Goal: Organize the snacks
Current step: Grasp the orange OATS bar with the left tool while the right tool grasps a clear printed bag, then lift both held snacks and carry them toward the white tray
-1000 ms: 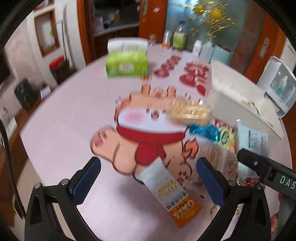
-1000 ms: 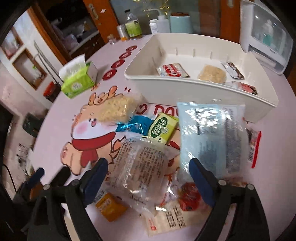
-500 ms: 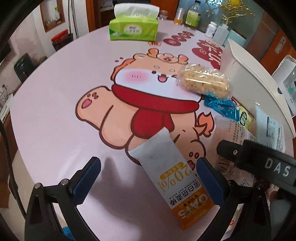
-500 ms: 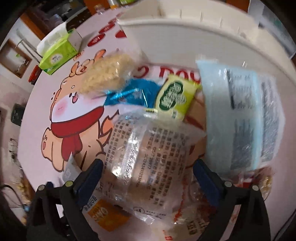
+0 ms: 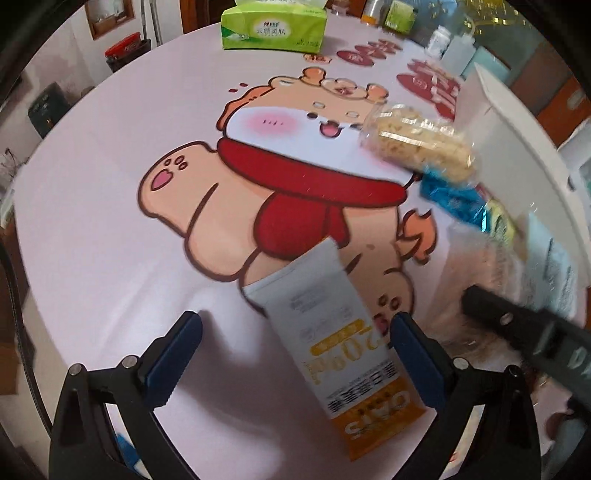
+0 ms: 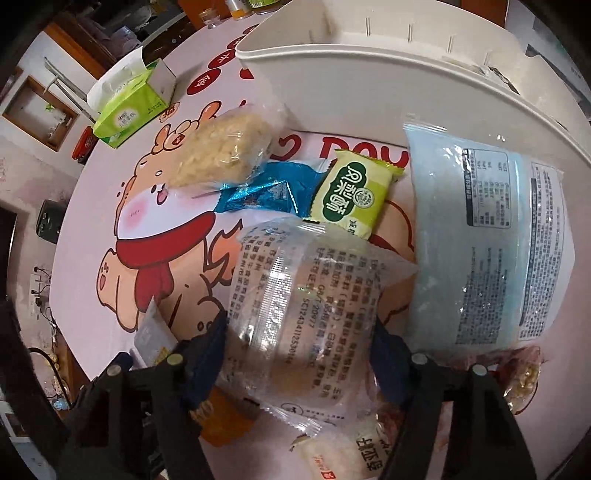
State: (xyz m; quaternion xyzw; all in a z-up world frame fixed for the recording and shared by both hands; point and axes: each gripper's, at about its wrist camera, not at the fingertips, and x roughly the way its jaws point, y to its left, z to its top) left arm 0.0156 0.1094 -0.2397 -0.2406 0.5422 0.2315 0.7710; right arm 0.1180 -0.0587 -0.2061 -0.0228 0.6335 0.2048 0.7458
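A white and orange oat bar lies flat on the pink cartoon tablecloth. My left gripper points down over it, open, with the bar between its blue pads and nearer the right one. In the right wrist view a clear packet with a round cake sits between the pads of my right gripper. Those jaws are closing and the pads stand right at the wrapper's sides. The right gripper's black body shows at the left view's right edge. The oat bar's white end peeks out at lower left.
A white bin stands behind the pile. In front of it lie a puffed rice packet, a blue wrapper, a green packet and a big pale blue bag. A green tissue box sits far back.
Both grippers have sunk toward the table and tipped further down. The right jaws have narrowed around the clear packet. The oat bar now lies between the left pads.
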